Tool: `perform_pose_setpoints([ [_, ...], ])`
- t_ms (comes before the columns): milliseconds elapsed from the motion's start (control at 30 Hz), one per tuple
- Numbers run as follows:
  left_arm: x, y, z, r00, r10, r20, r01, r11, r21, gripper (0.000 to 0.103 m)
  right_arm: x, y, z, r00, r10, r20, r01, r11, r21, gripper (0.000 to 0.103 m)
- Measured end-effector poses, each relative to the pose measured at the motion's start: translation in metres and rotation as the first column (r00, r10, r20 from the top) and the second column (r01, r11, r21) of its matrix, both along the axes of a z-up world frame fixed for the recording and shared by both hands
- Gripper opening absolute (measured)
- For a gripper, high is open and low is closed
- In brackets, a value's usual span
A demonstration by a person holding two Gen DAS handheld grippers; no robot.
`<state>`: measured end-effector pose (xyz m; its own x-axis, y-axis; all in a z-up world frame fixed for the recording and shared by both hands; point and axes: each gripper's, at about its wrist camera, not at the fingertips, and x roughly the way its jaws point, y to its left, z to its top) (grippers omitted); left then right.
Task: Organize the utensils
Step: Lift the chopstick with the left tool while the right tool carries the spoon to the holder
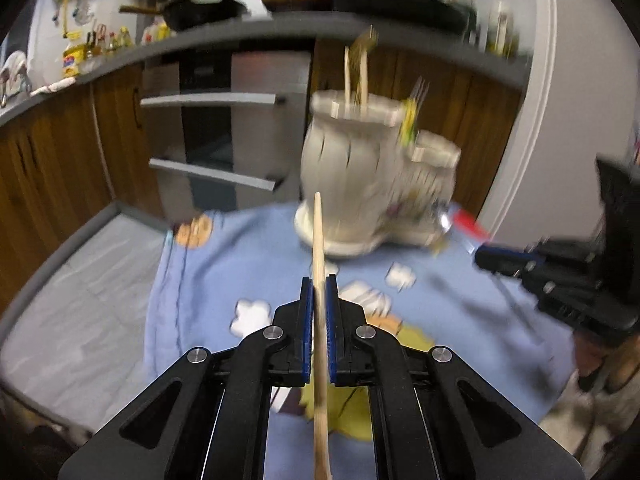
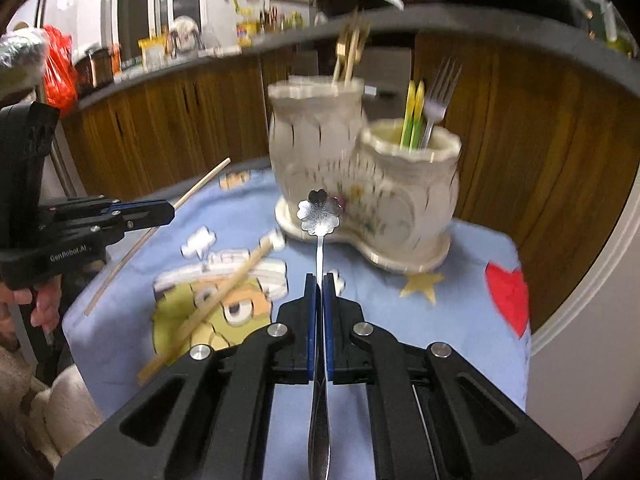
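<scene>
A cream ceramic double utensil holder [image 1: 360,168] [image 2: 360,184] stands at the far side of a blue cartoon cloth. Its tall cup holds wooden chopsticks [image 2: 350,60]; its low cup holds a fork [image 2: 438,96] and yellow-green sticks [image 2: 414,116]. My left gripper [image 1: 319,280] is shut on a wooden chopstick [image 1: 318,240] that points toward the holder; it also shows in the right wrist view [image 2: 168,210]. My right gripper [image 2: 320,278] is shut on a silver flower-shaped spoon [image 2: 320,210] just in front of the holder; it also shows in the left wrist view [image 1: 480,258].
One more wooden chopstick [image 2: 212,304] lies on the blue cloth [image 2: 452,320] over the cartoon print. Wooden cabinets [image 2: 540,152] and an oven [image 1: 224,120] stand behind the table. A grey tray [image 1: 76,292] lies to the left.
</scene>
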<state>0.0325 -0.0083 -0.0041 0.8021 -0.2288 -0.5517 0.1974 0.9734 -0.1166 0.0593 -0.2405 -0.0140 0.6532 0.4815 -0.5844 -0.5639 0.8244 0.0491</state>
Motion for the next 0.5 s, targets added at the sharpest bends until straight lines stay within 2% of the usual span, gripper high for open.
perform_pose_setpoints([
  [167,0.006,-0.004,0.033,0.989,0.002,0.147,0.009,0.997,-0.075,0.007,0.006,-0.006,0.025,0.994,-0.034,0.102,0.023,0.994,0.106,0.003],
  [333,0.029,-0.007,0.068,0.959,0.028,0.281,0.018,0.987,-0.158,0.007,0.032,-0.019,0.061,0.972,-0.124,0.198,0.068,0.962,0.264,0.003],
  [500,0.057,-0.009,0.096,0.919,0.066,0.389,0.032,0.97,-0.24,0.007,0.077,-0.042,0.079,0.96,-0.236,0.149,0.152,0.89,0.429,0.003],
])
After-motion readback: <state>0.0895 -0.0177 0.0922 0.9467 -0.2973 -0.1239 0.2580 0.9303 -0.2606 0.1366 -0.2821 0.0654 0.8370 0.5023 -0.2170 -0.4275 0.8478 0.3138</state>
